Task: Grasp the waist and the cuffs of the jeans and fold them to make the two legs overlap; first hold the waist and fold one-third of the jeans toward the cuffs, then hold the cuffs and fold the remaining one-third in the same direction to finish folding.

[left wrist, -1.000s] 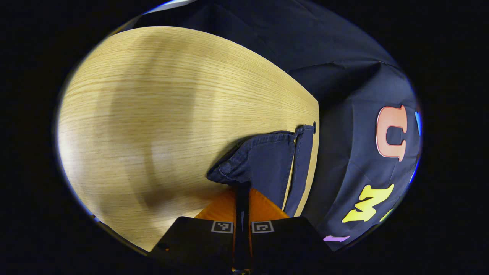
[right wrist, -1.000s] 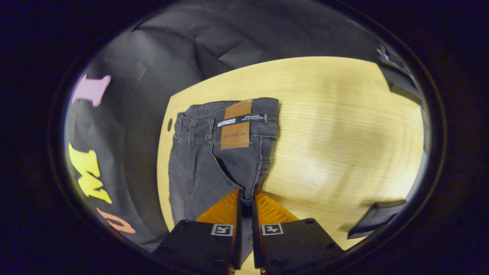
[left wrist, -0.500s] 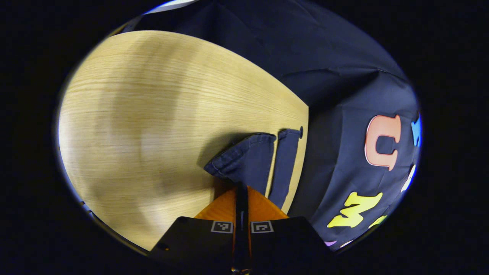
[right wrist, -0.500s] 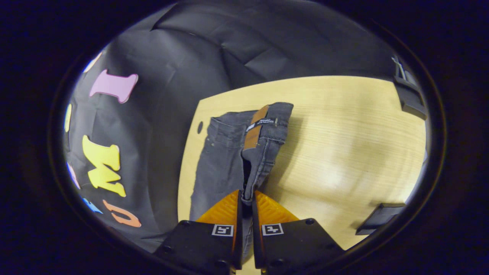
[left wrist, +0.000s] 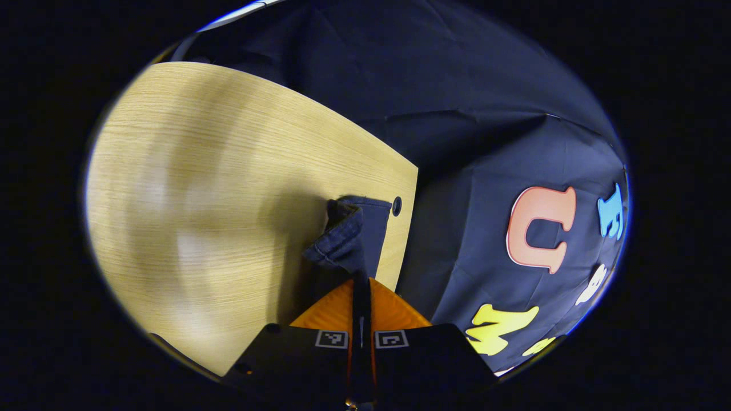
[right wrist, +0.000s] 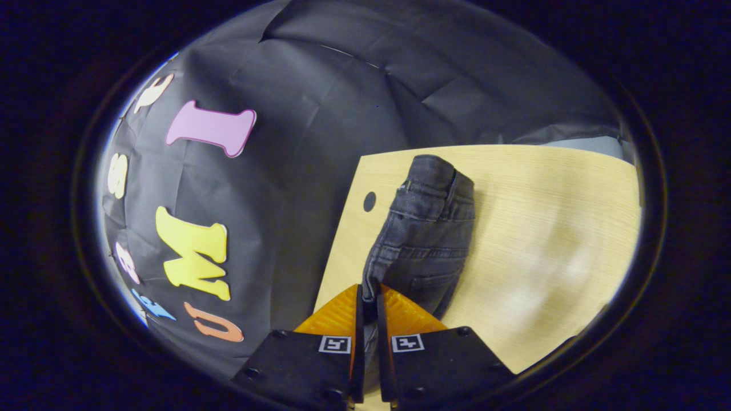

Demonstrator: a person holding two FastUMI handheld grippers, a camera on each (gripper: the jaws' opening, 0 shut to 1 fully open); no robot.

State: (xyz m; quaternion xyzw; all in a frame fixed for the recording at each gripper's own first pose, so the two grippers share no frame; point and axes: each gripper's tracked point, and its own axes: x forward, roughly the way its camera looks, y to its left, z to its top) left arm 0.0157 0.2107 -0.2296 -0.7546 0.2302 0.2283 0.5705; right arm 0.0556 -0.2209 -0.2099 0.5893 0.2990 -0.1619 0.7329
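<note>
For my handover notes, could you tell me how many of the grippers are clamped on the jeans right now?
2: the left gripper pinches the cuff end of the jeans, and the right gripper pinches their waist end.

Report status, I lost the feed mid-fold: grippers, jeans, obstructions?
Left gripper shut on jeans at the cuff end. Right gripper shut on the waist end, denim lifted over the table. Nothing seen in the way.
</note>
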